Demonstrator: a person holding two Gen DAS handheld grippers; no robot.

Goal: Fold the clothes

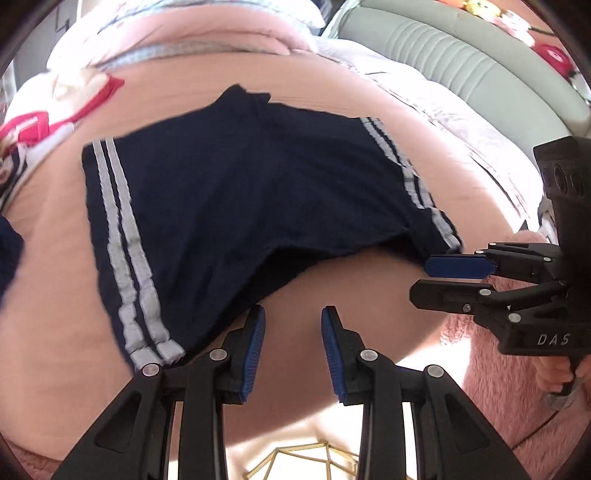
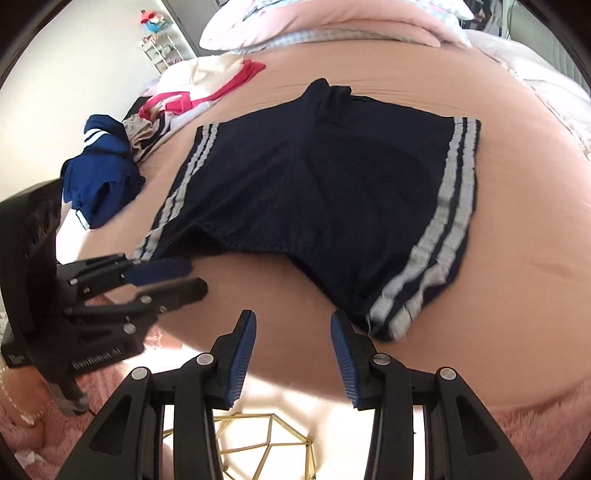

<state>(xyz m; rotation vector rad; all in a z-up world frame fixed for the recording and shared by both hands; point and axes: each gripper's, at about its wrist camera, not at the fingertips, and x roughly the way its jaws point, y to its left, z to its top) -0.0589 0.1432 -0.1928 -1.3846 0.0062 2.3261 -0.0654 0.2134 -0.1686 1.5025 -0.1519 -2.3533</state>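
Observation:
Navy shorts with two white side stripes [image 1: 251, 192] [image 2: 325, 192] lie spread flat on the tan bed sheet [image 1: 55, 295]. In its own view my left gripper [image 1: 293, 321] stands open just below the shorts' near hem. Its left finger is at the hem's edge, and only sheet shows between the pads. The right wrist view catches it at the left [image 2: 195, 275]. My right gripper [image 2: 293, 325] is open too, over bare sheet, with its right finger close to the striped near corner of the shorts. It enters the left wrist view from the right [image 1: 421, 278].
A crumpled blue garment [image 2: 103, 166] and red-and-white clothes [image 2: 192, 96] lie at the bed's left side. Pillows and a duvet [image 2: 332, 29] are heaped at the far end, by a green headboard [image 1: 461, 62]. Below the bed's near edge are a pink fluffy rug [image 1: 498, 387] and a gold wire frame [image 2: 266, 443].

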